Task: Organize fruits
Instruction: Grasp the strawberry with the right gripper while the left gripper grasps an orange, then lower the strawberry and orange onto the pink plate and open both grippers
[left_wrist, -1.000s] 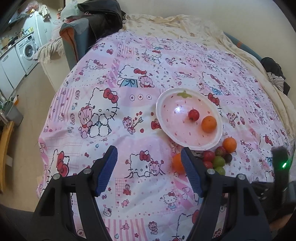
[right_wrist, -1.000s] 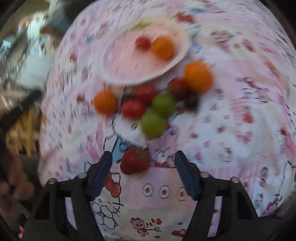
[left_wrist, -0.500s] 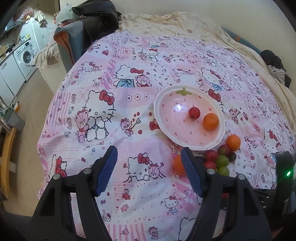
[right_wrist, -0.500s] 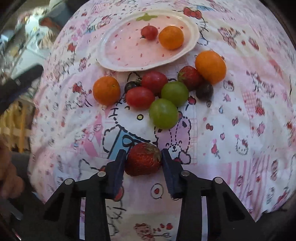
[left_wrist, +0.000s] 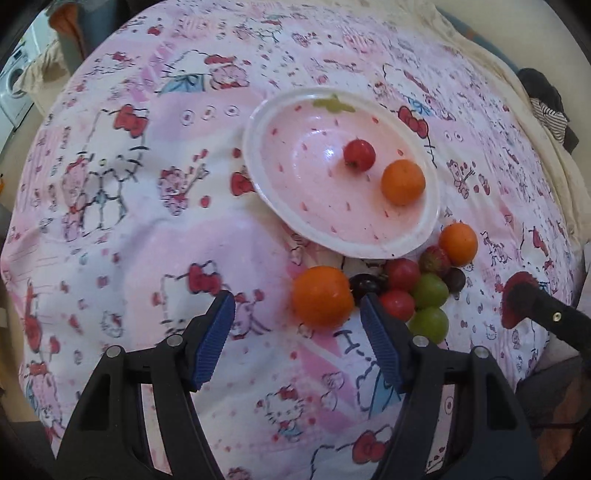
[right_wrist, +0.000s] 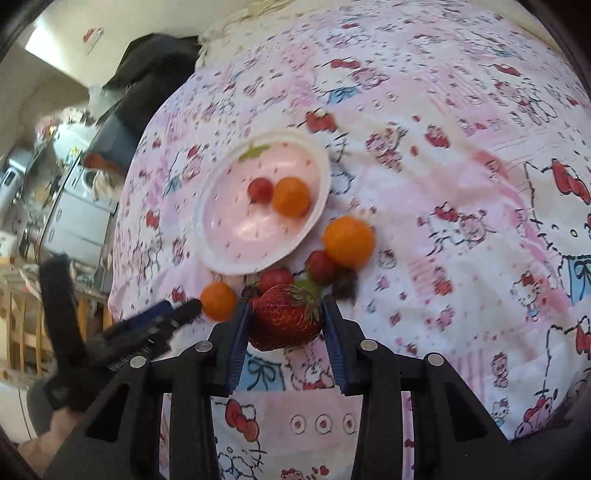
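Plate (left_wrist: 258, 122) holds 2 fruits: red one (left_wrist: 359, 154), orange (left_wrist: 402, 181). R gripper (right_wrist: 287, 319) jaws just closed, clamped on strawberry (right_wrist: 286, 317); L gripper (left_wrist: 297, 328) jaws apart, near orange (left_wrist: 321, 297) at its 1 o'clock. Approx. 8 fruits left off-plate at plate's 5 o'clock.

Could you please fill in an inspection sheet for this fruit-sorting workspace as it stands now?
Surface: bedsheet with a pink cartoon-cat print.
Job's things: pink plate holding a red fruit and an orange; more oranges, red, green and dark fruits lie loose beside it.
Clutter: nothing seen.
Grippers: left gripper open near an orange; right gripper shut on a strawberry.
Cables: nothing seen.
Surroundings: washing machine, dark clothing.
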